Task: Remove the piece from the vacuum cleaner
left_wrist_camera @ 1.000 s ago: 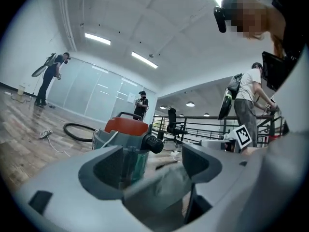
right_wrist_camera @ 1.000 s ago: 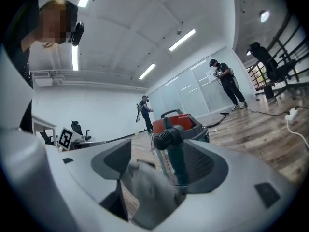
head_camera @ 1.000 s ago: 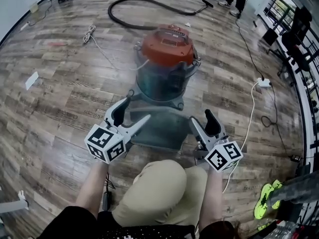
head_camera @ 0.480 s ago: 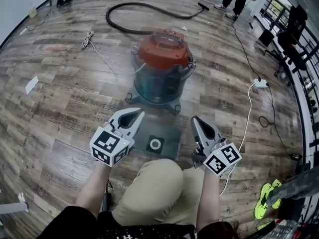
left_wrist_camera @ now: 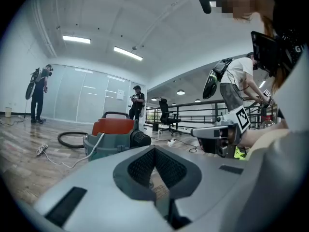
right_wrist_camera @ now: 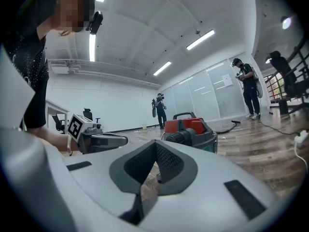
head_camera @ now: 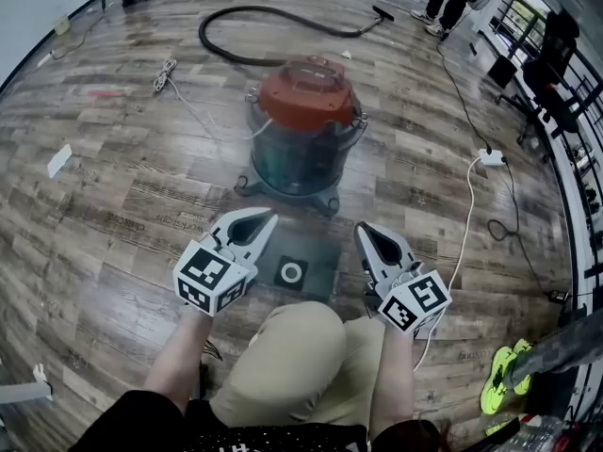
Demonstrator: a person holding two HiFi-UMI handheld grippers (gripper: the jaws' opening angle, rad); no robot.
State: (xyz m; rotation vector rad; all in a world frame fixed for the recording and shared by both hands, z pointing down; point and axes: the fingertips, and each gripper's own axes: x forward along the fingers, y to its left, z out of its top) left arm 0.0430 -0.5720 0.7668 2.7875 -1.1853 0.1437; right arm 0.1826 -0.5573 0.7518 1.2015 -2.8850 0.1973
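Observation:
The vacuum cleaner [head_camera: 303, 125], an orange lid on a grey-green drum, stands on the wood floor ahead of me. It also shows in the left gripper view as the vacuum cleaner [left_wrist_camera: 113, 135] and in the right gripper view as the vacuum cleaner [right_wrist_camera: 190, 128]. In front of it a flat grey piece [head_camera: 316, 248] with a white ring [head_camera: 291, 273] lies on the floor. My left gripper [head_camera: 268, 219] is shut and empty just left of the piece. My right gripper [head_camera: 361, 229] is shut and empty just to its right. Both point level towards the vacuum.
A black hose [head_camera: 254, 22] curls on the floor behind the vacuum, and a white cable [head_camera: 188, 92] runs to its left. A power strip [head_camera: 492, 156] with a white cord lies to the right. My bent knee [head_camera: 301, 356] is below the grippers. People stand at the far edge.
Both grippers' jaws, open a second ago, are shut with nothing in them. The grey piece now lies flat between them with its white ring showing.

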